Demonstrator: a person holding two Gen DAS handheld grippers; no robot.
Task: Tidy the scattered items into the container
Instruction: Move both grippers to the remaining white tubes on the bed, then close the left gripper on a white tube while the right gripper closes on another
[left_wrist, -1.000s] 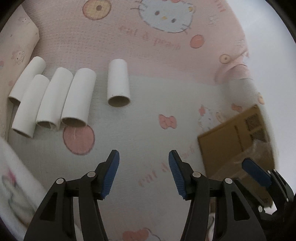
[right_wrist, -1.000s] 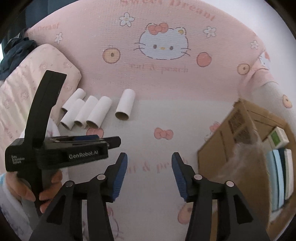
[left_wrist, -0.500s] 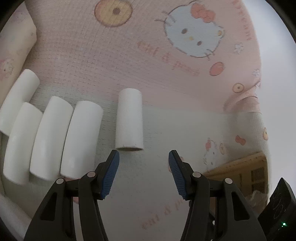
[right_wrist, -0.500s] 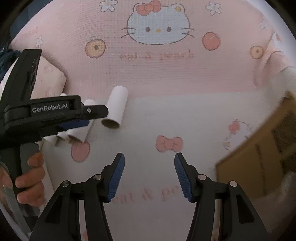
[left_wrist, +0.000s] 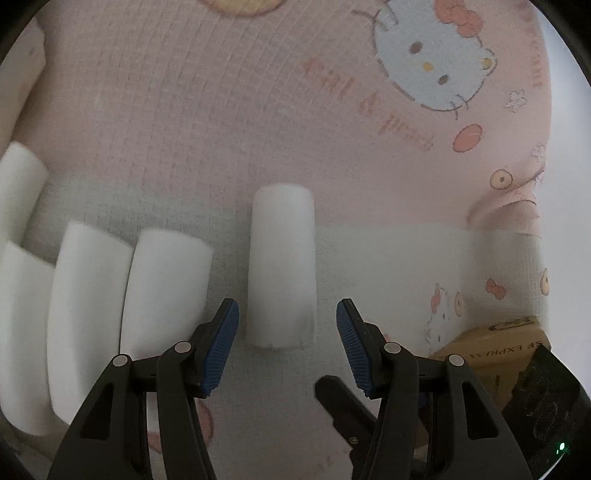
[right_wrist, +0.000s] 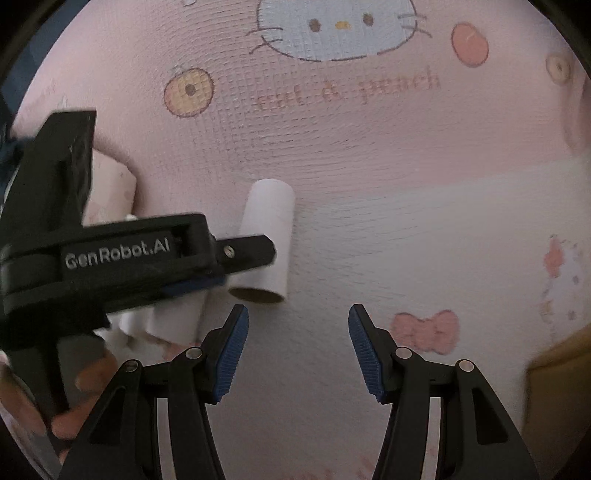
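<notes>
- This is a home, most likely a bedroom: the surface is a soft quilted bedsheet (right_wrist: 369, 177) in pink and white, printed with cartoon cat faces, bows and peaches.
- A pillow (left_wrist: 14, 85) in a matching pale print lies at the left edge of the bed.
- A brown cardboard shipping box (left_wrist: 495, 350) with a courier's name printed on it sits on the sheet at the right.
- White cardboard tubes (left_wrist: 282, 266) like spent paper-roll cores lie on the fabric: ordinary household clutter.
</notes>
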